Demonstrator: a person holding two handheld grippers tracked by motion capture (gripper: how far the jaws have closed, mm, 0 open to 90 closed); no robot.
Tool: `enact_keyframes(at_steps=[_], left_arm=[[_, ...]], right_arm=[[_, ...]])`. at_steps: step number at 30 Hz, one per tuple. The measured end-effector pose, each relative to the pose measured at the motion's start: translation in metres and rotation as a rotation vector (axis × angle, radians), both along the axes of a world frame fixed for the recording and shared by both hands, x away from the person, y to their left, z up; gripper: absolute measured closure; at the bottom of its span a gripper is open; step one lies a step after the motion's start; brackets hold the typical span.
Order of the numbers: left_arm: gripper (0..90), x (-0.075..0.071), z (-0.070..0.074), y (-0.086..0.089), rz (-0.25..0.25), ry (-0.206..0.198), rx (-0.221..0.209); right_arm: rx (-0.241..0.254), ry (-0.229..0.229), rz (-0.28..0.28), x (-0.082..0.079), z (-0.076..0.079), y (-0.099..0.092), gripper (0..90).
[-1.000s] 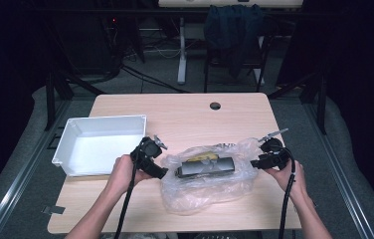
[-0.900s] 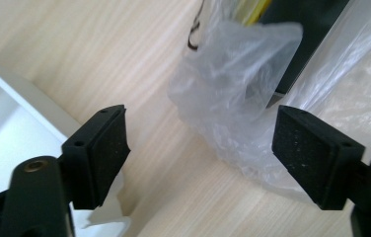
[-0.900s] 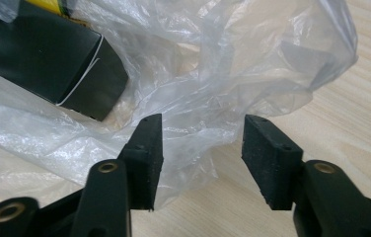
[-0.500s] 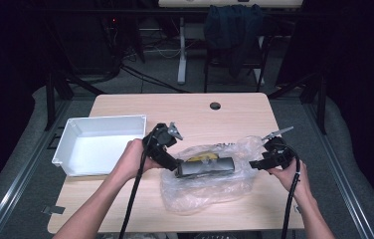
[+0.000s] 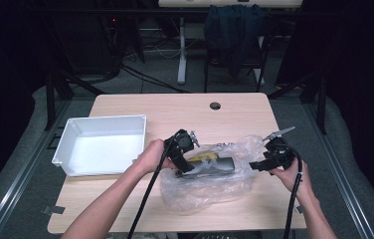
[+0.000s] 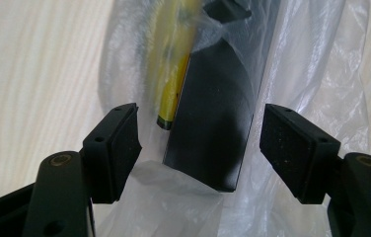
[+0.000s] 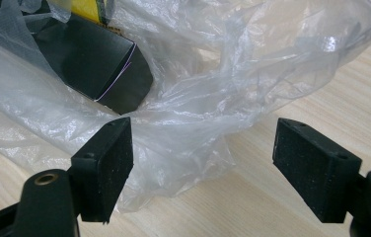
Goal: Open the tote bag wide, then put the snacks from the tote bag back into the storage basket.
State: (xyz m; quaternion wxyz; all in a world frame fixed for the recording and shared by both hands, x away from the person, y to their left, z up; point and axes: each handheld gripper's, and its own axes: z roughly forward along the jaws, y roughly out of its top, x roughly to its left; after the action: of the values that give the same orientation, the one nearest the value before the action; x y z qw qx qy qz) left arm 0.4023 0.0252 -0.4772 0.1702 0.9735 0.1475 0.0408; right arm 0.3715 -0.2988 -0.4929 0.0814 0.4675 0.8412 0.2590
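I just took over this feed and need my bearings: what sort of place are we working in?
Probably a lab or recording workspace, not a home: a bare wooden table stands alone in a dark room, cables trail over the floor behind it, and a second desk's leg and a draped chair stand beyond.

White tray (image 5: 65, 144) sits empty at the bench's (image 5: 175, 107) left; dark jacket (image 5: 234, 30) hangs on a chair behind.

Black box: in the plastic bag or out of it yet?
In. The black box lies inside the plastic bag, film over it; its end shows at the bag's opening.
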Motion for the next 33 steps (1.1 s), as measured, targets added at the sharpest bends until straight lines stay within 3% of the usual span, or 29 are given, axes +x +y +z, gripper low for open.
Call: enact_keyframes(at_steps=[6,11,15,16,20,30,31,33], left_arm=[[33.4,0.004,-0.008,-0.001,-0.039,0.015,0.065],[32.9,0.004,-0.011,0.001,-0.043,0.007,0.084],[31.8,0.002,-0.014,0.002,-0.068,0.046,0.099],[31.5,0.001,-0.016,0.002,-0.069,0.025,0.098],[31.3,-0.001,-0.022,0.001,-0.074,0.011,0.144],[31.4,-0.002,-0.039,-0.005,-0.100,0.001,0.158],[31.9,-0.001,-0.039,-0.006,-0.109,0.022,0.156],[33.6,-0.001,-0.041,-0.010,-0.122,-0.004,0.158]], right_arm=[[0.001,-0.007,-0.003,-0.001,0.001,0.000,23.0],[0.003,-0.002,0.005,-0.001,-0.001,0.000,23.1],[-0.002,-0.001,0.008,-0.001,-0.001,0.001,23.1],[-0.001,0.004,0.016,-0.001,-0.001,0.001,23.2],[0.007,-0.003,0.008,0.000,-0.002,0.002,23.4],[-0.008,0.020,0.025,0.000,-0.004,0.001,23.6],[0.006,0.015,0.020,0.000,-0.005,0.002,23.6],[0.004,0.012,0.014,-0.001,-0.005,0.001,23.6]])
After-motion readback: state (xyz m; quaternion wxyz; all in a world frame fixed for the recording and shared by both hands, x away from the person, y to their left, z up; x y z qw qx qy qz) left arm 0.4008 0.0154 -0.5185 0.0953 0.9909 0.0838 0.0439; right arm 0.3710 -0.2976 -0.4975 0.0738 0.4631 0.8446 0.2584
